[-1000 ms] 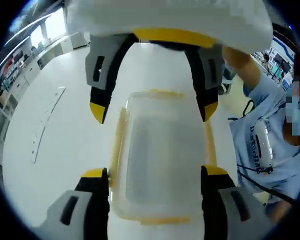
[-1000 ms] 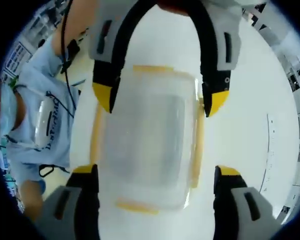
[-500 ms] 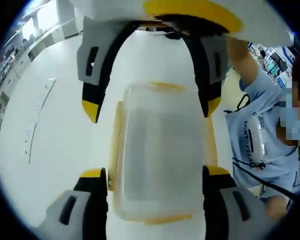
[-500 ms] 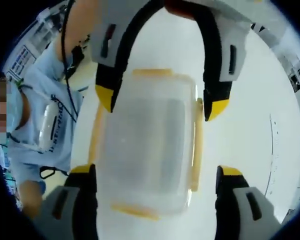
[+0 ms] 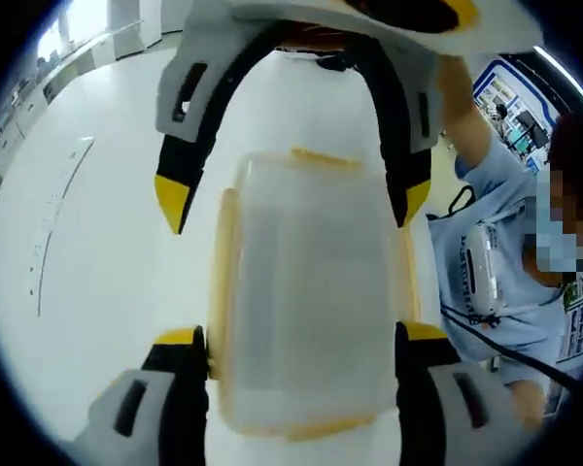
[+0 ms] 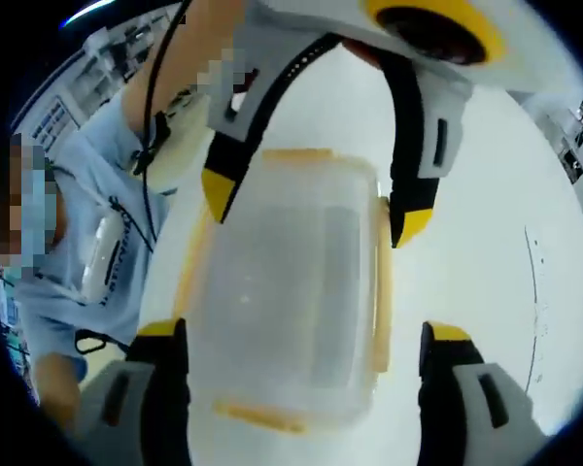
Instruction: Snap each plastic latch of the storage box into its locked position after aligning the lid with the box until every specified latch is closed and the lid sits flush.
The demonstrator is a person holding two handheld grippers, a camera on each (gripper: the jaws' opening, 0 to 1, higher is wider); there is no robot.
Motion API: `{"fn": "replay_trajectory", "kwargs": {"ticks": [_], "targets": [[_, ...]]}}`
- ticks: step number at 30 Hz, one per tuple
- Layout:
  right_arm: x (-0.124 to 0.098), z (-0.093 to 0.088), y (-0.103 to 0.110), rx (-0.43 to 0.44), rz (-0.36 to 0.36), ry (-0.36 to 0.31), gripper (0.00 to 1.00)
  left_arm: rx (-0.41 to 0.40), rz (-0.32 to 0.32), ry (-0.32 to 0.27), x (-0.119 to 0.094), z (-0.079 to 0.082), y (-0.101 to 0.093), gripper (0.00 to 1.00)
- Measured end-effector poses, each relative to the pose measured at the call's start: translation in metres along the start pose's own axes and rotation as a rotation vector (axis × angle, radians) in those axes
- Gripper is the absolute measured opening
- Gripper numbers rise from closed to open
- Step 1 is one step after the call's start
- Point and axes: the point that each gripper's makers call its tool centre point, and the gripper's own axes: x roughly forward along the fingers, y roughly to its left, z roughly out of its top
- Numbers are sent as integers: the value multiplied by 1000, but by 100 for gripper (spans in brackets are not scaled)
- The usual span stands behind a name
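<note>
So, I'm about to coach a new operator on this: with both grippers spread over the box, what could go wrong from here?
1. Both grippers, left and right, straddle the clear plastic storage box with yellow latches from opposite ends; pressing one end first may tip the lid.
2. The smooth white table could let the box slide under a latch push.
3. The opposing jaws sit close over the box and may collide.

A plain white table (image 5: 107, 291) carries the clear storage box (image 5: 306, 301) with yellow latches — it sits at the centre of the left gripper view. A thin pale strip (image 5: 53, 223) lies on the tabletop at nine o'clock.
</note>
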Motion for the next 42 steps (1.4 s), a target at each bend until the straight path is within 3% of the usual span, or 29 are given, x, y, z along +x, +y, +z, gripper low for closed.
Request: {"fn": "replay_trajectory", "kwargs": {"ticks": [12, 24, 32, 36, 42], "targets": [[4, 8, 2, -67, 58, -97, 100, -5, -49, 36, 0, 2, 0, 75], [4, 9, 4, -77, 95, -134, 100, -13, -141, 77, 1, 4, 3, 69], [3, 7, 4, -64, 91, -134, 100, -37, -231, 19, 6, 4, 1, 70], [2, 7, 4, -62, 82, -129, 100, -57, -269, -40, 7, 6, 1, 67], [1, 6, 4, -63, 70, -143, 100, -118, -375, -103, 15, 7, 3, 68]]}}
